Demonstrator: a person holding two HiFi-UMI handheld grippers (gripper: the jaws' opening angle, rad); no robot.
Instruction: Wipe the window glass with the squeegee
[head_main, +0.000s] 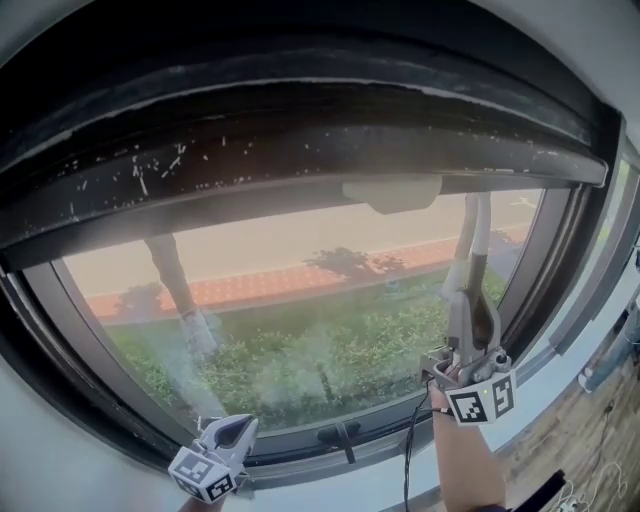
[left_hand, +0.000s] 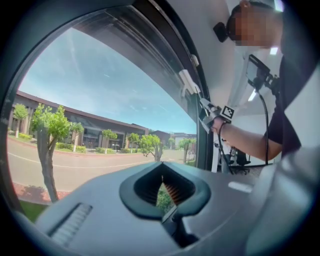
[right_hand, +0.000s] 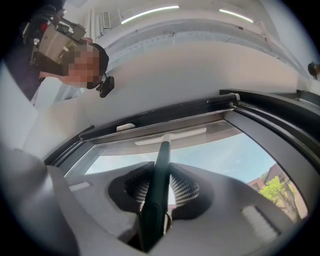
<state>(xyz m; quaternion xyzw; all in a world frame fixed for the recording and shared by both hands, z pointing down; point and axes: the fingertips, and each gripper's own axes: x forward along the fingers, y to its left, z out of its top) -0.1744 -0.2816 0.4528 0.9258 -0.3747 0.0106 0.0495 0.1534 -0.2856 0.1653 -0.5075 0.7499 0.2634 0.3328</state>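
The squeegee has a dark handle (right_hand: 160, 170) and a pale blade (right_hand: 171, 136) that lies along the top edge of the window glass (head_main: 300, 310). In the head view its blade (head_main: 392, 193) sits under the dark upper frame and its shaft (head_main: 476, 250) runs down to my right gripper (head_main: 472, 335), which is shut on the handle. The left gripper view shows the squeegee (left_hand: 190, 85) high on the pane, held by the right gripper (left_hand: 216, 114). My left gripper (head_main: 236, 430) hangs low at the bottom left of the window, away from the glass, jaws together on nothing (left_hand: 167, 189).
A dark window frame (head_main: 300, 130) arches over the glass, with a latch handle (head_main: 340, 435) on its bottom rail. A pale sill (head_main: 560, 380) runs along the right. A black cable (head_main: 408, 455) hangs from the right gripper. Wooden flooring (head_main: 590, 440) shows at the lower right.
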